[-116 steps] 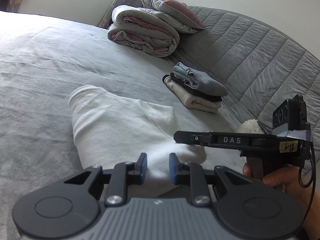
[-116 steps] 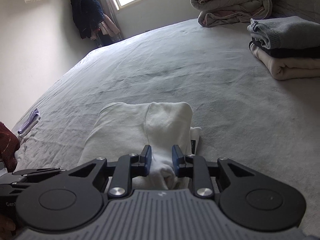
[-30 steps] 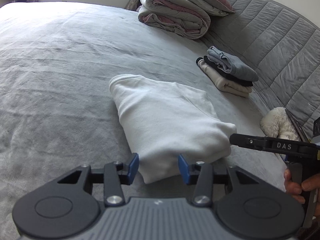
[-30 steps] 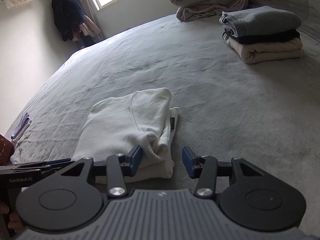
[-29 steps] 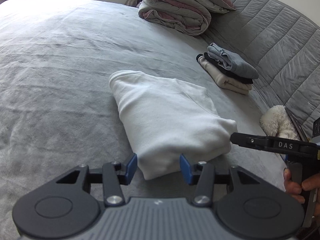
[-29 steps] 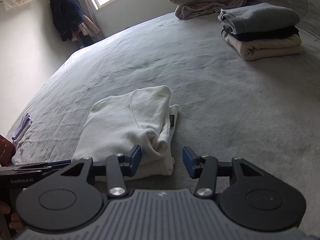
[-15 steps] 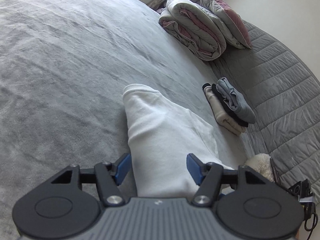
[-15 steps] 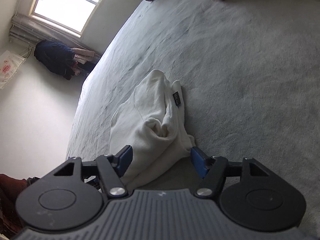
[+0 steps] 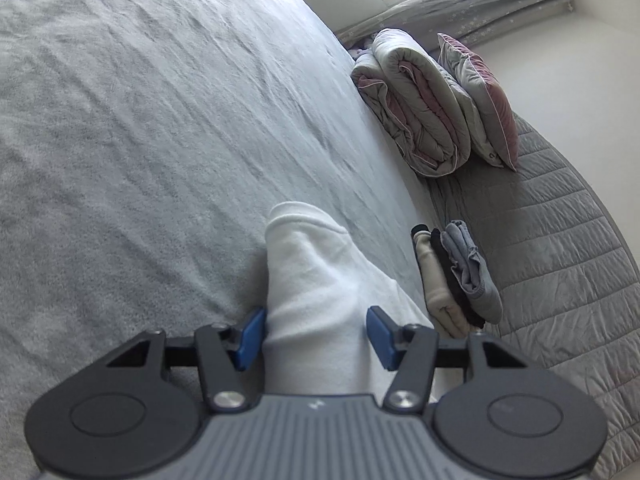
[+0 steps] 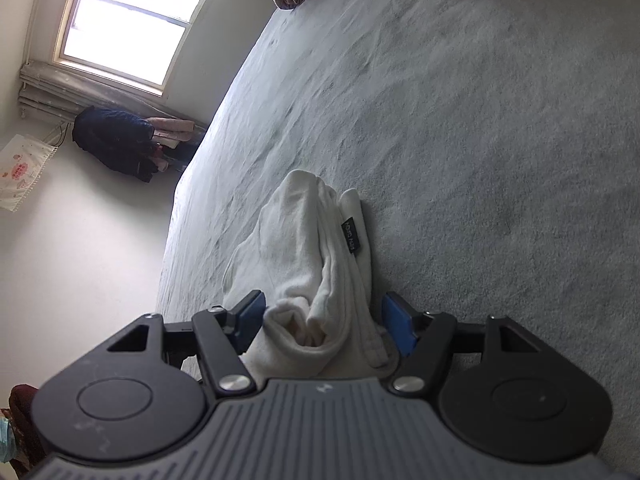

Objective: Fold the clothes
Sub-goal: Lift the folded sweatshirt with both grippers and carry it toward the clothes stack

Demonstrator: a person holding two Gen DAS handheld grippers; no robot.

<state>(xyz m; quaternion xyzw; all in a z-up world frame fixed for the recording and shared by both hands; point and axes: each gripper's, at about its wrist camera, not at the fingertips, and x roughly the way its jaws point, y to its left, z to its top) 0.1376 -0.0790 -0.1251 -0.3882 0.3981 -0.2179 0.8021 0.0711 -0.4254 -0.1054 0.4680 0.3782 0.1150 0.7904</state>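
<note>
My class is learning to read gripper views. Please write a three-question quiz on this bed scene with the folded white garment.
1. True or false: the folded white garment lies between the pads of the left gripper.
2. How many garments are in the stack by the quilted headboard?
3. The right gripper straddles the garment's: A) smooth fold, B) layered open edges, C) nothing.

Key: 1 true; 2 three; 3 B.

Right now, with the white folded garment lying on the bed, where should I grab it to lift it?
Probably by its two near corners, coming in low from the near edge. The white folded garment is a thick layered bundle; its loose folds face the right hand-held gripper, so pinch through all layers there.
</note>
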